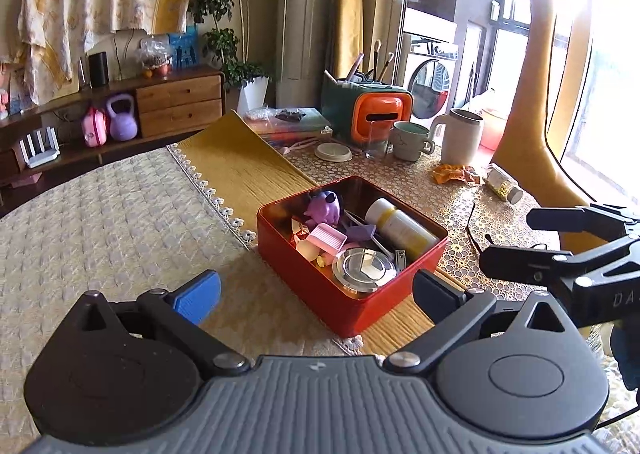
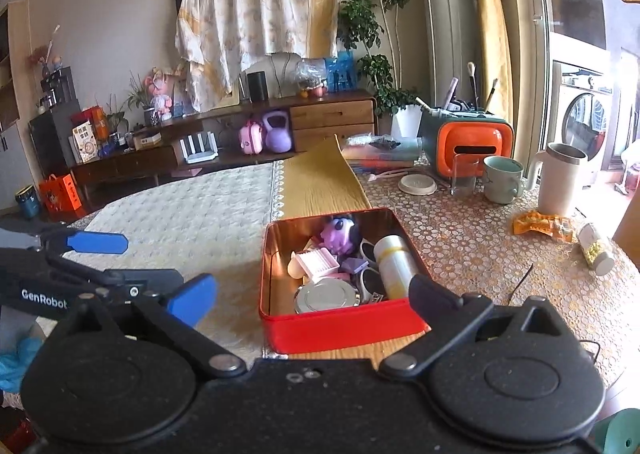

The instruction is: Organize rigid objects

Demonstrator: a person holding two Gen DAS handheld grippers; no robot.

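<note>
The red tin (image 1: 352, 278) sits just ahead of both tools, filled with a white bottle (image 1: 400, 224), a purple toy (image 1: 324, 208) and a chrome disc (image 1: 364, 266). Its long axis runs away from them. The left gripper (image 1: 316, 292) and right gripper (image 2: 312, 292) flank it, spread wide and empty. A small jar (image 1: 503, 183), seemingly of yellow beads, lies beyond to the right near two mugs (image 1: 412, 140).

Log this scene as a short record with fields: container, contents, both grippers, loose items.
container: red tin, lidless, on yellow runner
contents: purple toy, white bottle, round metal disc, pink ridged piece
left gripper: open, empty
right gripper: open, empty
loose items: small jar lying on its side, orange wrapper
</note>
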